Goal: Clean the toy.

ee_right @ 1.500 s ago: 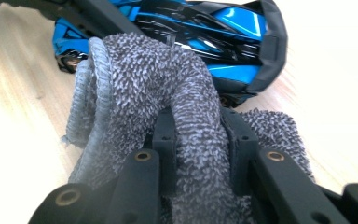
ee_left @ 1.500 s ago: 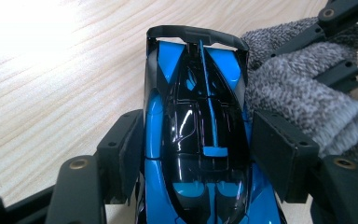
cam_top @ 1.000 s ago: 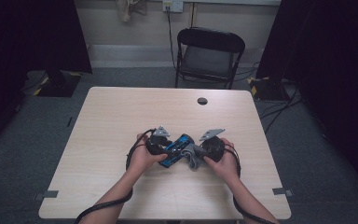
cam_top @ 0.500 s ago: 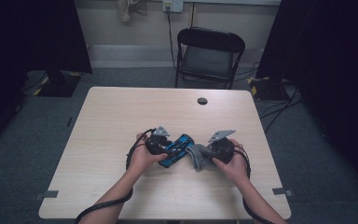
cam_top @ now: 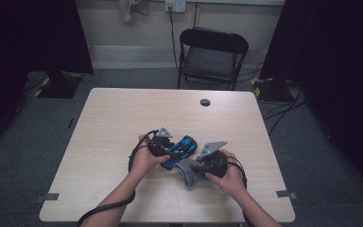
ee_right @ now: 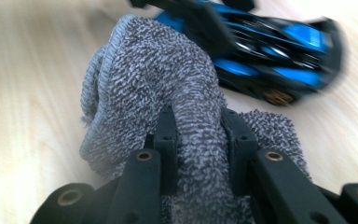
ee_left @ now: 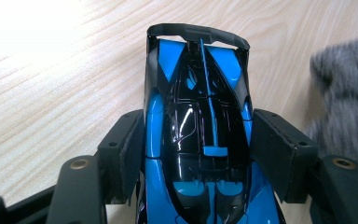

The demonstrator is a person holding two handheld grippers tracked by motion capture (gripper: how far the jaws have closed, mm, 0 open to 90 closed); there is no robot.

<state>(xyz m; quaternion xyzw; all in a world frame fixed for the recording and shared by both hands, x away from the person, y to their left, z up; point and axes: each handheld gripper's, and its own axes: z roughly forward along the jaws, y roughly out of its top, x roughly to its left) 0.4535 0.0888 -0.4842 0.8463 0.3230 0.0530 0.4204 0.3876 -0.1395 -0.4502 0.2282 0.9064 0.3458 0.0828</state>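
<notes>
A blue and black toy race car [cam_top: 180, 150] [ee_left: 198, 135] lies on the wooden table [cam_top: 123, 118], near the front middle. My left gripper [cam_top: 170, 152] [ee_left: 198, 149] is shut on its body, one pad on each side. Just right of the car, my right gripper [cam_top: 194, 166] [ee_right: 199, 135] is shut on a bunched grey terry cloth [cam_top: 188, 171] [ee_right: 168, 93], which droops onto the table beside the car [ee_right: 270, 60]. The cloth's edge [ee_left: 345, 107] sits close to the car's right flank.
A small dark round hole [cam_top: 205, 102] marks the table's far side. A black folding chair [cam_top: 212, 54] stands behind the table. Cables trail from both grippers over the front edge. Dark curtains hang left and right.
My right gripper has drawn the grey cloth to the right and slightly up, away from the car. The left gripper and the car have stayed put.
</notes>
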